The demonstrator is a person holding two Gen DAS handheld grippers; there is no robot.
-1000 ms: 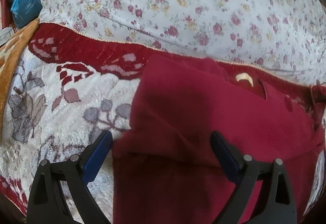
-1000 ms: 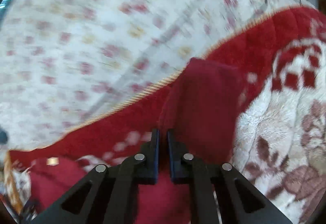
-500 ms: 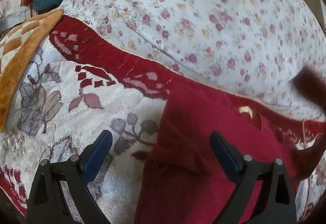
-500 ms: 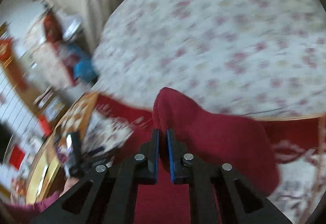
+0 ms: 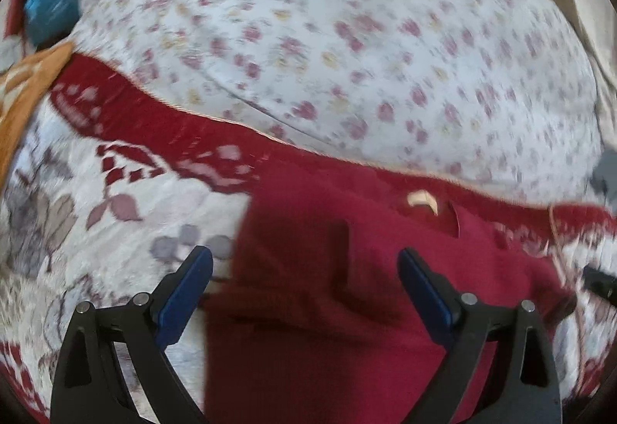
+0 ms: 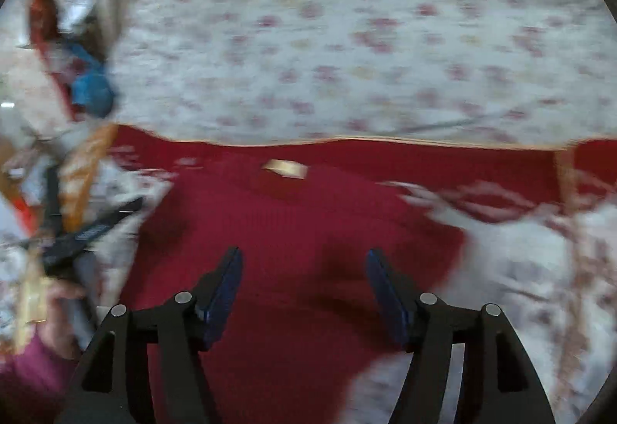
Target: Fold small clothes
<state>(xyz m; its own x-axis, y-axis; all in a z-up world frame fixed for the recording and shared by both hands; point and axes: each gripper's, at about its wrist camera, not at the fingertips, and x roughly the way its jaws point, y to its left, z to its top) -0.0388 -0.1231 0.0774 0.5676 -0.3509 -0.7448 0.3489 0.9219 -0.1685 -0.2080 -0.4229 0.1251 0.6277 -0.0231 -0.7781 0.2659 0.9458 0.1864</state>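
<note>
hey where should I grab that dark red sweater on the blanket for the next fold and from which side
Probably its left side edge, where the dark red sweater ends in a straight border on the patterned blanket. Come from the left with the open left gripper; the right gripper is just opening above the cloth.

garment (image 5: 339, 293): dark red knit cloth, matt, fine ribbed texture. blanket (image 5: 115, 231) under it: plush cloth, fuzzy nap, matt. floral sheet (image 5: 347, 38) at 12 o'clock: thin smooth cloth. left claw (image 5: 304, 277) and right claw (image 6: 304, 277): matt black plastic frames, blue pads, shiny metal pins.
</note>
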